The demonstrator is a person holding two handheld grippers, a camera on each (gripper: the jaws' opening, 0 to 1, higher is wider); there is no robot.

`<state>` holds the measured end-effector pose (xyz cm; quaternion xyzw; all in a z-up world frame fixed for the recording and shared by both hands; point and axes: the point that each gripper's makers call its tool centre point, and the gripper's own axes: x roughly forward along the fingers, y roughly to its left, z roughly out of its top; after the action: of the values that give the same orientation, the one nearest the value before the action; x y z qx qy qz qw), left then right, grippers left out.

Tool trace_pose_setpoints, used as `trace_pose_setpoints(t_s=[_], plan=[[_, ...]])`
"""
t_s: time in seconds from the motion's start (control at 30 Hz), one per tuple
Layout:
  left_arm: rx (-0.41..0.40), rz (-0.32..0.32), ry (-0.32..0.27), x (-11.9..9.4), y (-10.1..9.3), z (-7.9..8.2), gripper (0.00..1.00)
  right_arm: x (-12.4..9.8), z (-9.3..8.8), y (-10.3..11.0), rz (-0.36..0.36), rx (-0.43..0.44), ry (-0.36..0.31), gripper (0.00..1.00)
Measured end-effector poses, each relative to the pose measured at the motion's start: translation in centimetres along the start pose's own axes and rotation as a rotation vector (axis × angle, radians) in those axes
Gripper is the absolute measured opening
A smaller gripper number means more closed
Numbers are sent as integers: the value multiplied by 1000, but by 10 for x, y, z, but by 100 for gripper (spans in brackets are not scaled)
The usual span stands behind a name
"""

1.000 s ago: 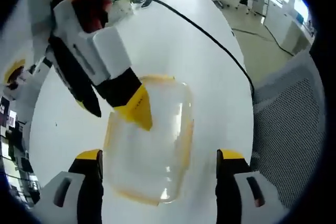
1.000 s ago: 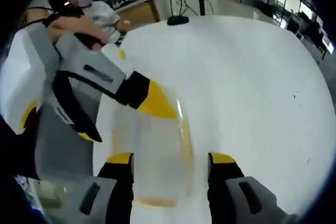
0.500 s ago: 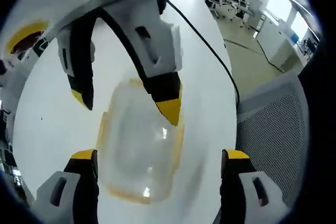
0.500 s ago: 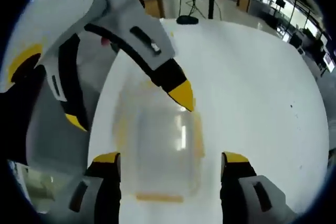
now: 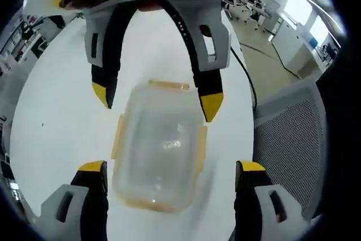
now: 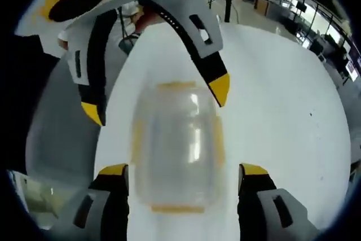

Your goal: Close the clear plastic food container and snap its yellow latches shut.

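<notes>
Jaws spread wide, the left gripper (image 5: 169, 169) and right gripper (image 6: 183, 170) had swung to face each other across the clear container (image 5: 159, 155) at frame centre — its yellow latches (image 5: 200, 149) apparently unsnapped — on the white table (image 5: 62, 134).

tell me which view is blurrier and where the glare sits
Right gripper view is blurrier: the container smears, with a bright glare streak down its lid. Left gripper view is sharper: the container edges are readable, with a small glare patch mid-lid; strong fisheye bending in both.
</notes>
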<state>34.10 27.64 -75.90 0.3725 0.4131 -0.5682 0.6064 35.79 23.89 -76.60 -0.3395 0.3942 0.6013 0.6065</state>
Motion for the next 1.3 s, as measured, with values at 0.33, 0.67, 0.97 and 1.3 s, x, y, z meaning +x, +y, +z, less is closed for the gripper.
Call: trace_pose_setpoints(t_s=[0.33, 0.67, 0.97, 1.3], plan=[[66, -1, 81, 8, 9, -20, 91, 6, -12, 8, -10, -7, 31, 79], [93, 4, 105, 14, 13, -26, 90, 7, -16, 9, -21, -11, 46, 79], [88, 0, 126, 20, 15, -34, 89, 17, -20, 9, -30, -55, 84, 77], [119, 17, 145, 33, 16, -36, 87, 20, -20, 4, -47, -43, 88, 76]])
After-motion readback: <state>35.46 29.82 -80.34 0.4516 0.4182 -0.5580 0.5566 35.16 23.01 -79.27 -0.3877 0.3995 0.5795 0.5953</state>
